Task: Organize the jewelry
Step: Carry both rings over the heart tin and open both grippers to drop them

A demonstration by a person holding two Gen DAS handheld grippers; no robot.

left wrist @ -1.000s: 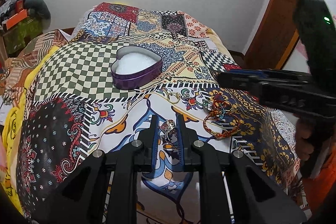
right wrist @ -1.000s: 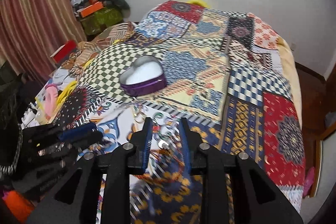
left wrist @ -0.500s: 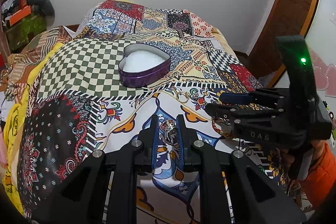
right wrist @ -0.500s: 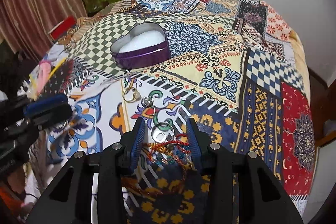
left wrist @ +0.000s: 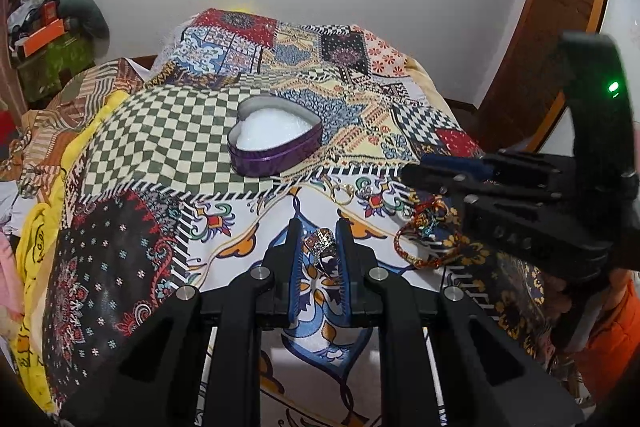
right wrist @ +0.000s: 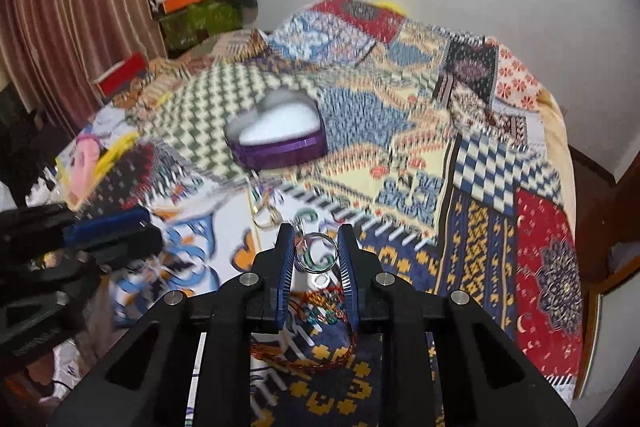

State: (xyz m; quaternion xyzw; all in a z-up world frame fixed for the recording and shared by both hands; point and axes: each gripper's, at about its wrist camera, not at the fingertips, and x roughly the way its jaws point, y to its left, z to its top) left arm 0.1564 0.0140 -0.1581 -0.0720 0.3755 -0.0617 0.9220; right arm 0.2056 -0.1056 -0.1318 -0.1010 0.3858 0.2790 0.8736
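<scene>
In the left wrist view, we see the left tool (left wrist: 318, 237) closed on a chunky glittering ring (left wrist: 321, 243), held between its blue pads above the patchwork bedspread (left wrist: 168, 131). Farther up the bed sits a purple heart-shaped tin (left wrist: 276, 139), open, with white padding inside. Between the tin and the tool a gold ring (left wrist: 342, 193) lies on the cloth. To the right, the right tool (left wrist: 448, 179) reaches in from the side over a tangle of red and orange bracelets (left wrist: 424, 235).

In the right wrist view, much of the bed is blurred. We see the right tool (right wrist: 316, 247), whose jaws have just been closing, pinching a thin silver ring (right wrist: 316, 253) between its pads, lifted off the cloth. Below it lie the bracelets (right wrist: 320, 331) on a dark blue patch. The gold ring (right wrist: 266, 215) rests just beyond the fingers, and the tin (right wrist: 278, 137) stands farther up the bed. The left tool (right wrist: 116, 231) shows at the left edge.
</scene>
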